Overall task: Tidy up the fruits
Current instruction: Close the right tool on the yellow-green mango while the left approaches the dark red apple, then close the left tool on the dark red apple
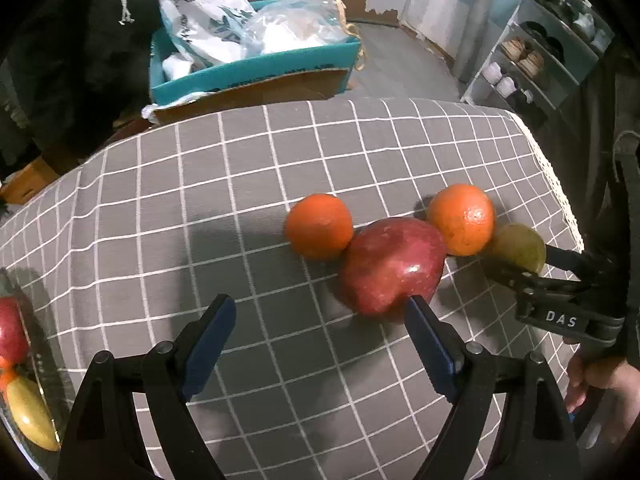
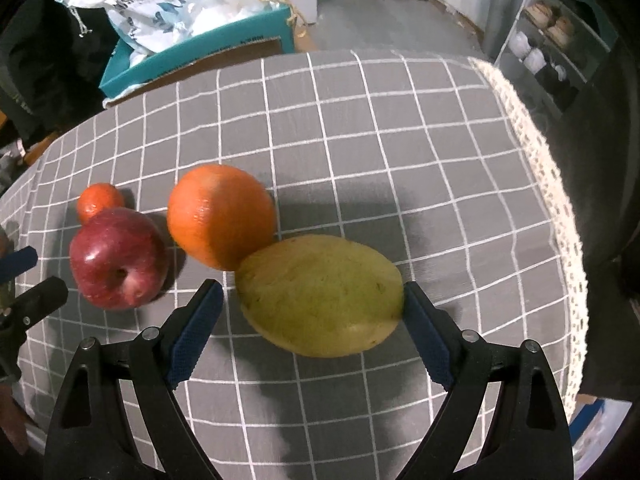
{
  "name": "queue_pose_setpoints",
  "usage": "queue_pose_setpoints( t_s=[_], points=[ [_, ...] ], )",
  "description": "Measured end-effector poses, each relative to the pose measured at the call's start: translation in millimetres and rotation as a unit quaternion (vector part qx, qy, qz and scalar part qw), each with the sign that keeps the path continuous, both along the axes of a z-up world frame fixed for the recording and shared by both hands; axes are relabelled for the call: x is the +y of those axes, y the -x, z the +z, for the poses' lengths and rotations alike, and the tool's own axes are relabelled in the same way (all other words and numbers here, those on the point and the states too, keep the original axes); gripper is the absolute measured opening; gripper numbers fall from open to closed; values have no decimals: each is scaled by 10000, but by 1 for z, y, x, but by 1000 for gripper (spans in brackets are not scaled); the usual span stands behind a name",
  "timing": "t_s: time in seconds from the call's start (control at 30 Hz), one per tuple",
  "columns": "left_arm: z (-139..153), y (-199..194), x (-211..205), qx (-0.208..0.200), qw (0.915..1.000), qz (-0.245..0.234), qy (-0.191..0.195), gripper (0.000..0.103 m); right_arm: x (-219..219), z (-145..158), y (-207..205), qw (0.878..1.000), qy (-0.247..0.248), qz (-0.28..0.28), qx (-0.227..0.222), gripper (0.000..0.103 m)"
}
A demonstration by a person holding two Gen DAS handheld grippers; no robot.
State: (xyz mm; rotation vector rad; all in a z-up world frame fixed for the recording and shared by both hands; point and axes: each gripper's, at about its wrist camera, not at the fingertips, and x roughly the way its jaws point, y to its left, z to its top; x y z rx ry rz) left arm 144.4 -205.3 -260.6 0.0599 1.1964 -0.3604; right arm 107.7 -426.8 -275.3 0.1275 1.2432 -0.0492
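Step in hand, reach for pickup: right gripper [image 2: 310, 316], jaws wide, straddling but not gripping the oval yellow-green mango [image 2: 320, 296] on the grey checked tabletop [image 2: 400, 160]; left gripper [image 1: 320, 334], jaws wide, empty, glossy red apple [image 1: 394, 266] just beyond its right jaw; next, I judge, close on mango.

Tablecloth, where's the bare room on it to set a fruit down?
Free: the tablecloth left of the oranges, toward the blue box, and the stretch between the mango and the lace edge. Crowded: the apple, oranges and mango sit bunched together with both grippers around them.
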Motion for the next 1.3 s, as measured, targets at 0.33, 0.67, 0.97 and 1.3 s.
queue_pose_setpoints(
  t_s=[0.33,0.67,0.97,1.3],
  points=[
    [-6,-9,-15,169,9992,-6,370,93,-7,-7,1,9998,-120,-55,-124,87],
    [-14,-9,-31,243,9989,-172,358,93,-14,-2,8,9992,-27,-253,-296,85],
    [-33,-16,-45,475,9971,-217,553,87,-28,7,18,9978,16,-525,-402,85],
    [-35,-16,-51,351,9980,-260,451,65,-22,8,22,9974,163,-530,-458,85]
  ],
)
